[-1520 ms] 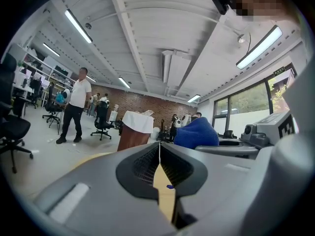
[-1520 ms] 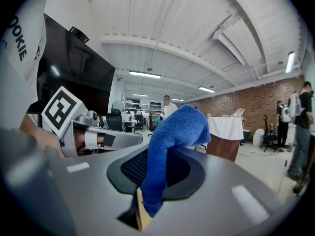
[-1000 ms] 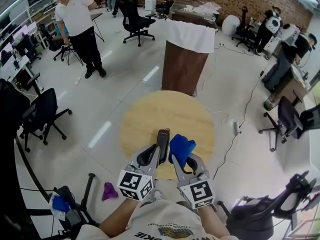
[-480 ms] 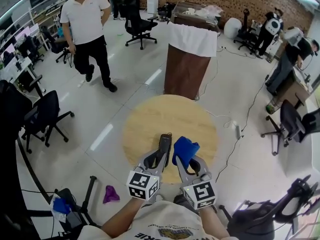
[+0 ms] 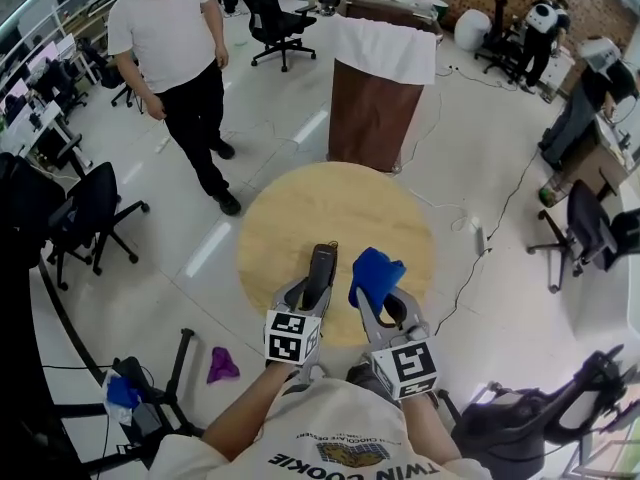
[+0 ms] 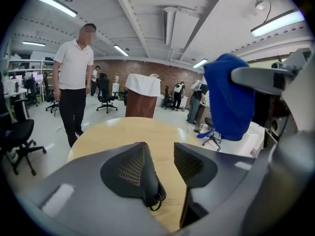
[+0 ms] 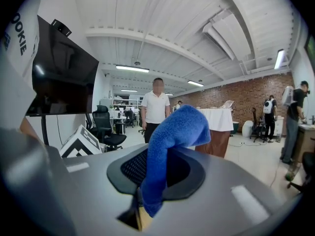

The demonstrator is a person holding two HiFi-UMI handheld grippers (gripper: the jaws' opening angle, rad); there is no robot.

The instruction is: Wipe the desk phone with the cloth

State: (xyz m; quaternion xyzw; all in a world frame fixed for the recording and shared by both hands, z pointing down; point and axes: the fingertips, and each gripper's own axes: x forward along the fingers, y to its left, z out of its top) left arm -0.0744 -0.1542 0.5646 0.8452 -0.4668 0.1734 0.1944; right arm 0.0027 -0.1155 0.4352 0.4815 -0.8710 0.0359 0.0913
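Observation:
A dark phone handset [image 5: 320,266] points away from me over the near part of the round wooden table [image 5: 330,203], right at the tips of my left gripper [image 5: 308,293]. Its jaws are opening. In the left gripper view only the table [image 6: 123,132] shows in the gap of the left gripper [image 6: 160,154], and the pads [image 6: 133,168] press on nothing. A blue cloth [image 5: 375,271] sticks up from my right gripper [image 5: 378,303], just right of the handset. In the right gripper view the right gripper [image 7: 157,166] is shut on the cloth [image 7: 174,132]. The cloth [image 6: 229,102] also hangs at the left gripper view's right.
A person in a white shirt [image 5: 175,38] stands on the floor beyond the table's left side. A brown pedestal draped in white [image 5: 375,88] stands behind the table. Office chairs [image 5: 85,218] are at the left, a purple rag [image 5: 220,365] lies on the floor, and a cable [image 5: 470,268] runs at the right.
The person in the white shirt has walked closer to the table. Both grippers stay over the table's near edge, with the handset and the cloth side by side.

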